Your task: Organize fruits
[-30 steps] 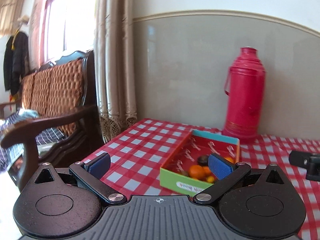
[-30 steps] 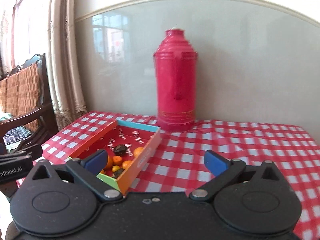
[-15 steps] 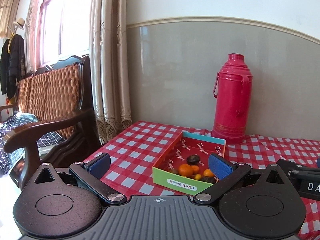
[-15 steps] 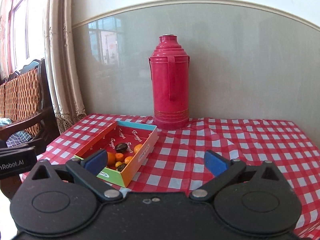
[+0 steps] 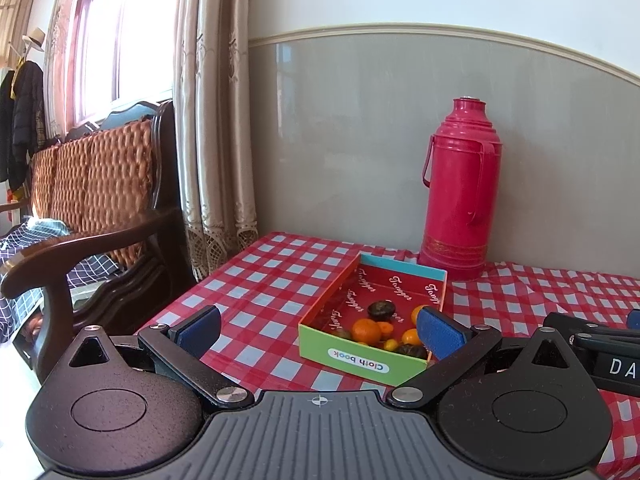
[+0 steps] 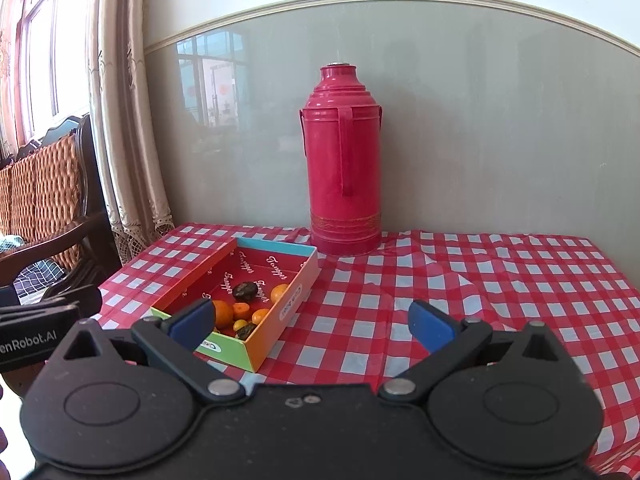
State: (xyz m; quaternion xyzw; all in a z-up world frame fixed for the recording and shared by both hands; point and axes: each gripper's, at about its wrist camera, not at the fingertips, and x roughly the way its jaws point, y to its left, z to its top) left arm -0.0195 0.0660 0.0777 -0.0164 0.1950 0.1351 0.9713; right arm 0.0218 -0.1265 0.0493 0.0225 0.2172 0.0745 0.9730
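Observation:
A colourful cardboard box point(image 5: 360, 354) point(image 6: 296, 300) with a red inside sits on the checked tablecloth. It holds several small fruits: oranges point(image 5: 366, 330) point(image 6: 279, 293), a dark round fruit point(image 5: 380, 309) point(image 6: 245, 290) and small yellow ones point(image 6: 240, 324). My left gripper point(image 5: 318, 330) is open and empty, held back from the box's near end. My right gripper point(image 6: 310, 322) is open and empty, with the box in front of its left finger point(image 6: 191, 322). The right gripper's body shows at the right edge of the left wrist view point(image 5: 600, 354).
A tall red thermos point(image 5: 460, 196) point(image 6: 344, 160) stands behind the box against the grey wall. The table point(image 6: 500, 280) carries a red-and-white checked cloth. A wooden chair with a woven back point(image 5: 100, 200) and curtains point(image 5: 216, 120) stand left of the table.
Both grippers have pulled back and risen from the box. The box and thermos look smaller and farther away. Both stay open.

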